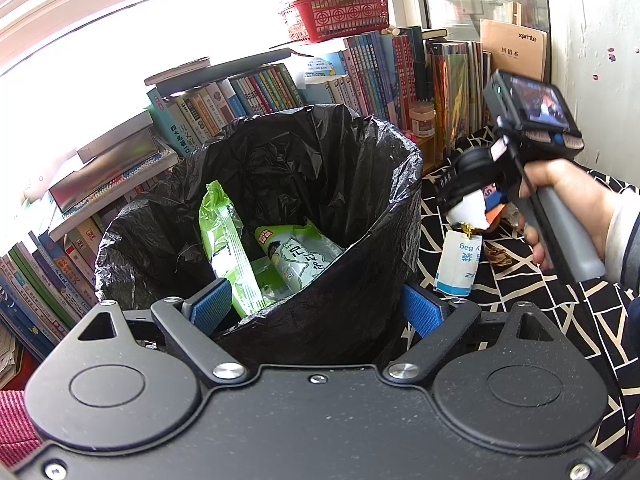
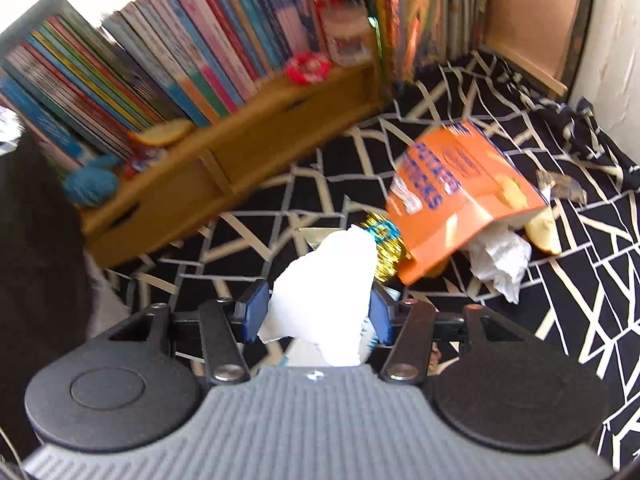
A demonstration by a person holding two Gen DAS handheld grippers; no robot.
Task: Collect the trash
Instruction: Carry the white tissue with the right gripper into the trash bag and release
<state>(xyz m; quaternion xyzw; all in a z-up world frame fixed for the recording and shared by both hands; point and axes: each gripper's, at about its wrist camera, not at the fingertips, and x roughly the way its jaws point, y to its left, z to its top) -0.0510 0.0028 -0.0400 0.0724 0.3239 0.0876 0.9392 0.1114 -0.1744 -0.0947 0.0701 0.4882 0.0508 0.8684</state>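
We hold the trash bin [image 1: 280, 216] with our left gripper [image 1: 320, 308]; its blue pads [image 1: 210, 304] sit on each side of the near rim, one inside the black liner bag [image 1: 340, 184] and one outside, so the fingers are spread wide around the rim; we cannot tell if they press it hard. Inside the bin, in the middle of the left view, we see a green wrapper [image 1: 224, 240] and a pale food pouch [image 1: 304, 256].

Our right gripper [image 2: 316, 312] is pinching a bunch of trash: a white crumpled paper [image 2: 328, 272] between the blue pads, with a gold and blue foil wrapper [image 2: 384, 248] stuck at its far end. In the left view a white and blue paper bag [image 1: 456, 264] hangs down from the same bunch; its long side points down.

The one thing that matters now: the bin's open mouth is to the left of the held trash in the left view, and the bunch hangs just outside the bin's right wall; so we think the right hand [image 1: 568, 208] must go left and over the rim before letting go.

More trash waits on the black and white cloth [image 2: 580, 280]: an orange potato sticks box [image 2: 460, 200] and a crumpled tissue [image 2: 500, 260], at the right of the right view.
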